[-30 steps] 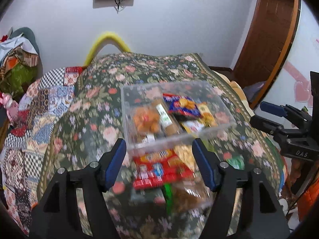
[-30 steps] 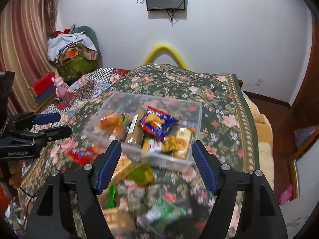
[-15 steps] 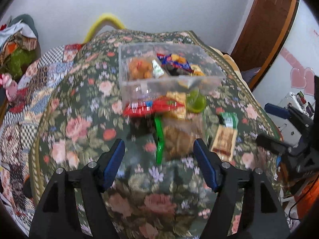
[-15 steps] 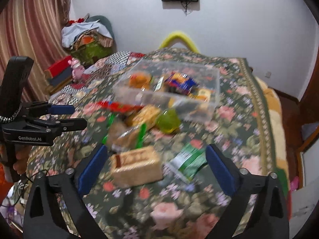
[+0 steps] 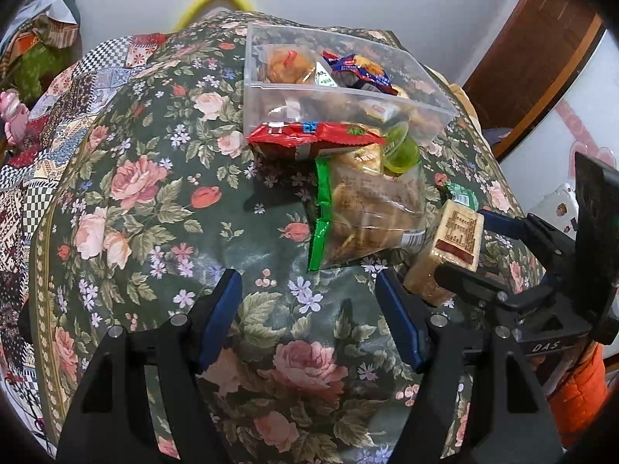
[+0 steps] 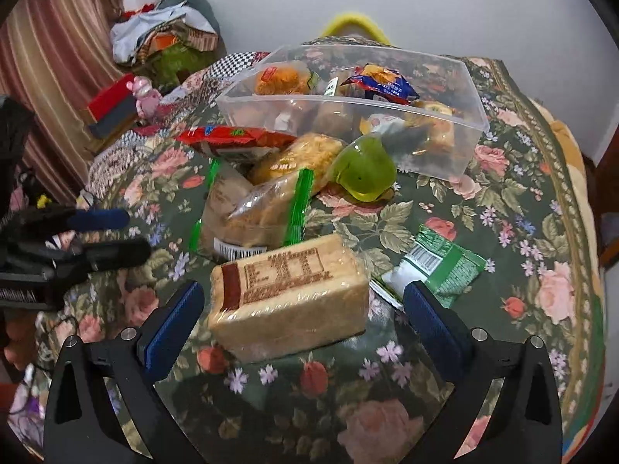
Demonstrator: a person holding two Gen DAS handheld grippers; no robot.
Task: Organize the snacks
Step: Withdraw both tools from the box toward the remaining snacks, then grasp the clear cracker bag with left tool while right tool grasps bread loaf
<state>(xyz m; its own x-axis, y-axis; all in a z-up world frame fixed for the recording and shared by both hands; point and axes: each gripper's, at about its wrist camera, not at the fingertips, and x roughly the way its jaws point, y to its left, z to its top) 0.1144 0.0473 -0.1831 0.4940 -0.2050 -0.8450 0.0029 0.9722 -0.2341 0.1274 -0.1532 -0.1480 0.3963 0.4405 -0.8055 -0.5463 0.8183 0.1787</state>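
Although the right gripper (image 6: 298, 309) is spread wide with the wrapped cake block (image 6: 288, 301) framed between its blue pads, nothing is gripped yet. The left gripper (image 5: 309, 317) is likewise held apart and empty over bare floral cloth (image 5: 154, 193), with the loose snacks lying at its twelve to one o'clock. The clear bin (image 6: 470, 77), already partly filled, is seen at twelve o'clock in both views.

Several risks can be judged from this layout. The block's film looks slick and its filling soft, so a light squeeze could let it slide out, while a hard one could crush it. At the block's eleven o'clock, the clear pastry bag with green seams (image 6: 263, 208) lies just beside it, and a corner of that bag could be caught by the left-hand pad. At three o'clock the green sachet (image 6: 437, 266) sits close to the other pad and could be dragged. The green jelly cup (image 6: 363, 174) is tipped against the bin wall and could be rolled off if the pile is nudged. The cloth is draped over a rounded surface, so anything knocked may slip toward the edge.
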